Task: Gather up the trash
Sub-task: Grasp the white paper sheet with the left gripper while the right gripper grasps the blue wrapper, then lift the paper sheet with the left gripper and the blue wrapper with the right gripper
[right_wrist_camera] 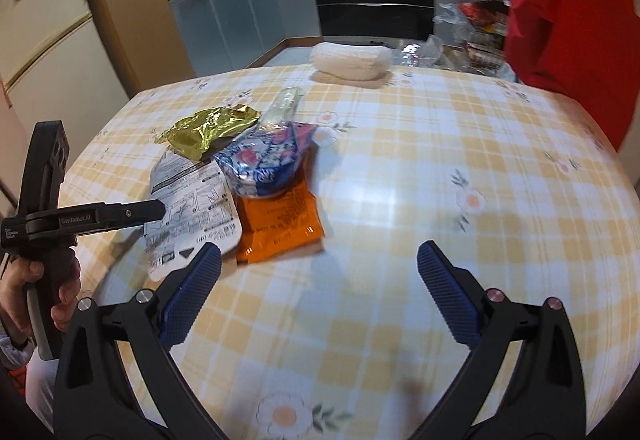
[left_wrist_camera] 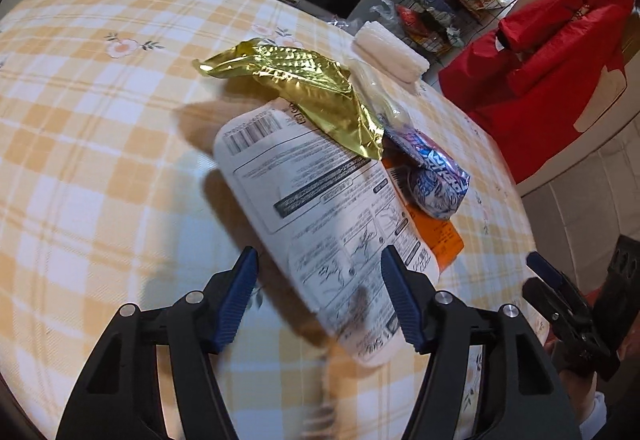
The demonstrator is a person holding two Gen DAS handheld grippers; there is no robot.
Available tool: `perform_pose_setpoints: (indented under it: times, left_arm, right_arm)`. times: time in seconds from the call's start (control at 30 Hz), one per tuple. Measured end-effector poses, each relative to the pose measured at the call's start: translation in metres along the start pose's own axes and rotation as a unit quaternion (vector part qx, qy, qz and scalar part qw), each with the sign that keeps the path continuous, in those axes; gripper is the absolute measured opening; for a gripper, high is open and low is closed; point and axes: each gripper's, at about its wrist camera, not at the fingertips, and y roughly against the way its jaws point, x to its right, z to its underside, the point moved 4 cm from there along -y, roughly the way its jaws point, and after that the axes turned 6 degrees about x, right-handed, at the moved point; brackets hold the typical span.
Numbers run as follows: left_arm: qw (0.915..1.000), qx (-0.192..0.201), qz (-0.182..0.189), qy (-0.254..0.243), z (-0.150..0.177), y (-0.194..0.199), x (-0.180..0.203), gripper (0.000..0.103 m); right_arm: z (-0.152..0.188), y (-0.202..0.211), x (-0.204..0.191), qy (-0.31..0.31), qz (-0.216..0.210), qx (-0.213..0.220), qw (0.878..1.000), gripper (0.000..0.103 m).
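Observation:
A heap of trash lies on the yellow checked tablecloth (left_wrist_camera: 100, 119): a gold foil wrapper (left_wrist_camera: 296, 79) (right_wrist_camera: 208, 131), a white printed wrapper (left_wrist_camera: 320, 199) (right_wrist_camera: 192, 199), a blue-and-white packet (left_wrist_camera: 432, 175) (right_wrist_camera: 264, 163), an orange packet (left_wrist_camera: 440, 236) (right_wrist_camera: 280, 224) and a clear plastic piece (left_wrist_camera: 376, 87) (right_wrist_camera: 284, 103). My left gripper (left_wrist_camera: 320, 296) straddles the near end of the white wrapper with its jaws apart; the left pad stands off the wrapper. My right gripper (right_wrist_camera: 320, 292) hangs open over bare cloth, just right of the heap, holding nothing.
A white rolled cloth (left_wrist_camera: 388, 51) (right_wrist_camera: 352, 61) lies at the table's far edge. A red bag (left_wrist_camera: 552, 79) (right_wrist_camera: 560, 19) hangs at the right. A wire rack with packets (left_wrist_camera: 440, 11) and kitchen cabinets stand beyond. A hand (right_wrist_camera: 36, 292) holds the left gripper's handle.

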Motion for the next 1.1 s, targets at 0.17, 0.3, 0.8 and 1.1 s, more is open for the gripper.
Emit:
perform_pose_setpoints:
  times: [0.17,0.3,0.8,1.1]
  left_arm:
    - [1.0000,0.001,0.003,0.001,-0.002,-0.005,-0.002,0.035]
    - [1.0000,0.001,0.008,0.006,0.001,0.000,-0.008,0.016]
    - [0.9985,0.024,-0.006,-0.048,0.018,0.069,-0.008,0.004]
    - [0.9997,-0.014,0.007,-0.017,0.044,0.096,-0.012,0.003]
  right_arm:
    - [-0.018,-0.025,-0.007,0.016,-0.020,-0.003,1.000,0.097]
    - [-0.033,-0.044,-0.011,0.011,-0.038,-0.003,0.999,0.097]
    - [-0.056,-0.126,-0.013,-0.088,-0.081,-0.055,0.991,0.080]
    - [-0.038,-0.102,-0.021,-0.105,-0.112,-0.062,0.986,0.032]
